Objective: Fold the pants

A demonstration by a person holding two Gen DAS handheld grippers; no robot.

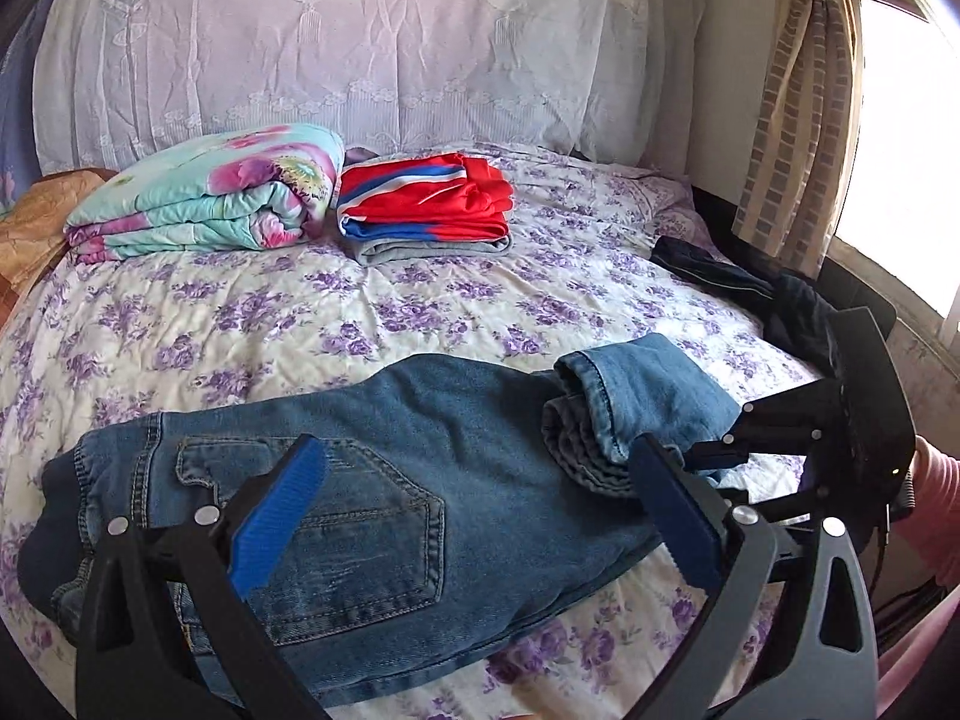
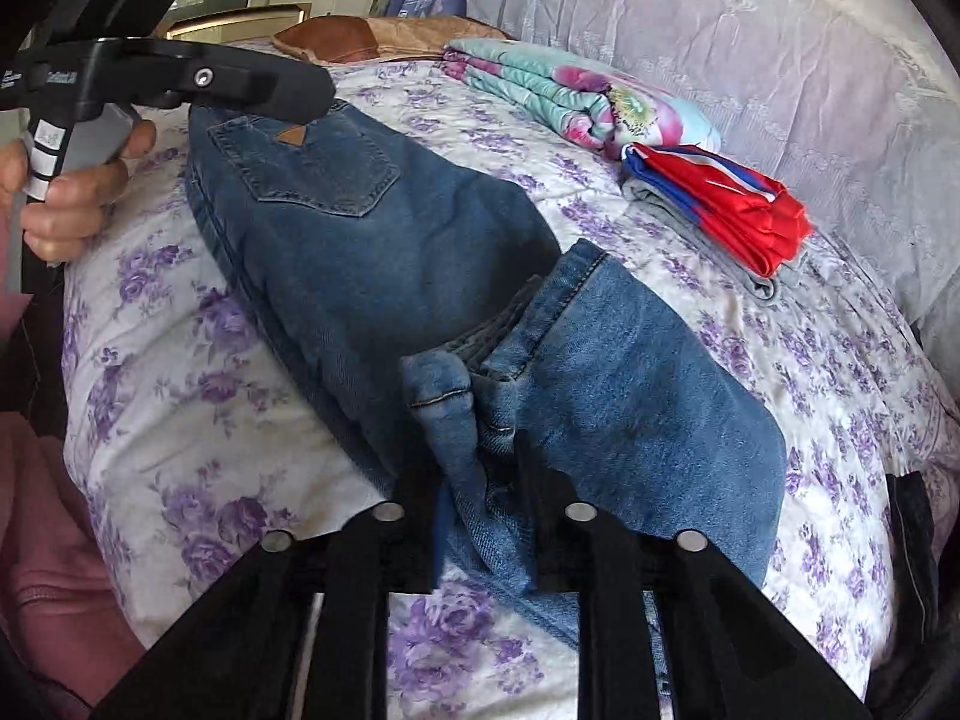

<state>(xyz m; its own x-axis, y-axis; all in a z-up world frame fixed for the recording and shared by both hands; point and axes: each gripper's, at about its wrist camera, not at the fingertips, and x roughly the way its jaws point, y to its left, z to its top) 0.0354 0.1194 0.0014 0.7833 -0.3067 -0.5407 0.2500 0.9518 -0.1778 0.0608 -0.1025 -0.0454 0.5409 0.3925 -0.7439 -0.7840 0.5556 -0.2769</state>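
The right gripper point(image 2: 480, 480) is held low over the bed, its jaws clenched on a bunched fold of the jeans point(image 2: 372, 252) at the leg end. The left gripper point(image 1: 474, 510) is poised above the waist end, jaws released, with the back pocket point(image 1: 336, 516) seen between them. Beneath the jaws the jeans are laid across the floral bedsheet point(image 1: 252, 312). Farther beyond the jaws, a folded quilt point(image 1: 210, 198) and red folded clothes point(image 1: 426, 198) are set against the lace-covered headboard point(image 1: 360, 48); a curtain point(image 1: 792, 108) is hung to the right.
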